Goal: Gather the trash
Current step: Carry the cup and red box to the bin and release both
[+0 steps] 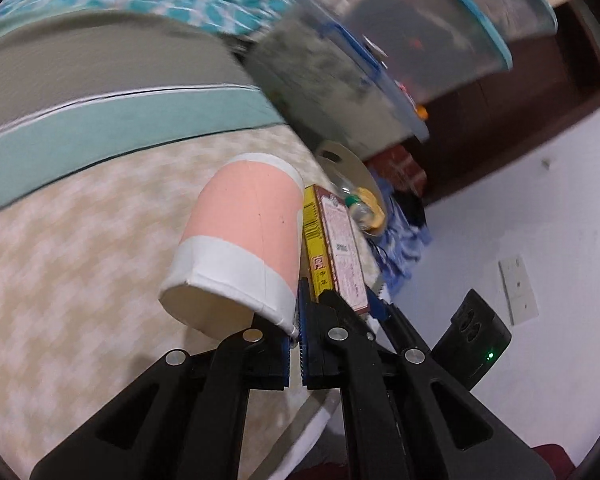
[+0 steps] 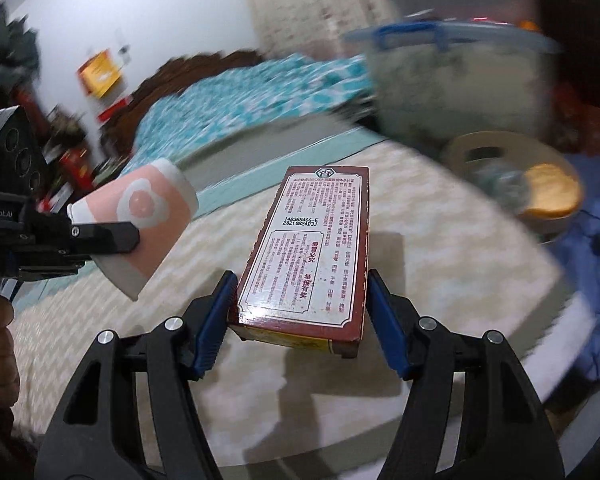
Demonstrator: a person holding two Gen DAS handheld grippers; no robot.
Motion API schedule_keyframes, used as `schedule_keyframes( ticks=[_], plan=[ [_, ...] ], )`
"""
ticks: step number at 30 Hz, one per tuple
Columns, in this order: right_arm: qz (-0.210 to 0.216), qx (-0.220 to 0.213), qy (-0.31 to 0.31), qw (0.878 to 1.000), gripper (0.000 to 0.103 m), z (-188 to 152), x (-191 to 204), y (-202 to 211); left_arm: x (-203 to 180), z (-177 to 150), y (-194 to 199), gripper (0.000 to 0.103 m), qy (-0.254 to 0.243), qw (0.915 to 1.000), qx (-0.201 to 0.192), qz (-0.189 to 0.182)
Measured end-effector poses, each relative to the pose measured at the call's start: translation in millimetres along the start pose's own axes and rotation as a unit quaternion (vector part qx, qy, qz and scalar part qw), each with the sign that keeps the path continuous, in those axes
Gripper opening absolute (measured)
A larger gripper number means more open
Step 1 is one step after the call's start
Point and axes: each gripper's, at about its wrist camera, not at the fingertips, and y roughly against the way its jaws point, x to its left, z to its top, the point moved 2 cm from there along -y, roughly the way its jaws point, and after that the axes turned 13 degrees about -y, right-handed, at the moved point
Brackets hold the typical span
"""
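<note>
My left gripper (image 1: 298,320) is shut on the rim of a pink and white paper cup (image 1: 240,240), held sideways above the table; the cup also shows in the right wrist view (image 2: 140,216), at the left. My right gripper (image 2: 300,312) is shut on a dark red carton box (image 2: 312,248) with printed white labels, held lengthwise between the blue pads (image 2: 216,320) above the table. The box also shows edge-on in the left wrist view (image 1: 334,248), just right of the cup.
A round table with a cream patterned cloth (image 2: 440,248) lies below. A beige basket (image 2: 512,176) with a yellow item and a bottle stands at its far right. A clear lidded storage bin (image 2: 456,84) stands behind. A bed with a teal cover (image 2: 240,108) is beyond.
</note>
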Motion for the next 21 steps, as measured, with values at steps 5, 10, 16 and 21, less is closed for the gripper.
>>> schedule_keyframes(
  ticks=[5, 10, 16, 21],
  plan=[
    [-0.044, -0.043, -0.057, 0.997, 0.066, 49.5, -69.6, 8.8, -42.1, 53.9, -61.9, 0.003, -0.059, 0.9975, 0.036, -0.017],
    [-0.071, -0.058, -0.103, 0.99, 0.066, 90.1, -129.3, 5.0, -78.2, 105.1, -133.1, 0.003, -0.105, 0.9919, 0.068, -0.024],
    [-0.086, -0.048, -0.135, 0.986, 0.066, 128.3, -175.1, -26.6, -101.4, 146.4, -206.9, 0.003, -0.134, 0.9854, 0.102, -0.023],
    [-0.081, -0.041, -0.16, 0.983, 0.078, 138.5, -194.4, -41.8, -106.3, 163.2, -261.2, 0.04, -0.147, 0.9812, 0.125, 0.002]
  ],
)
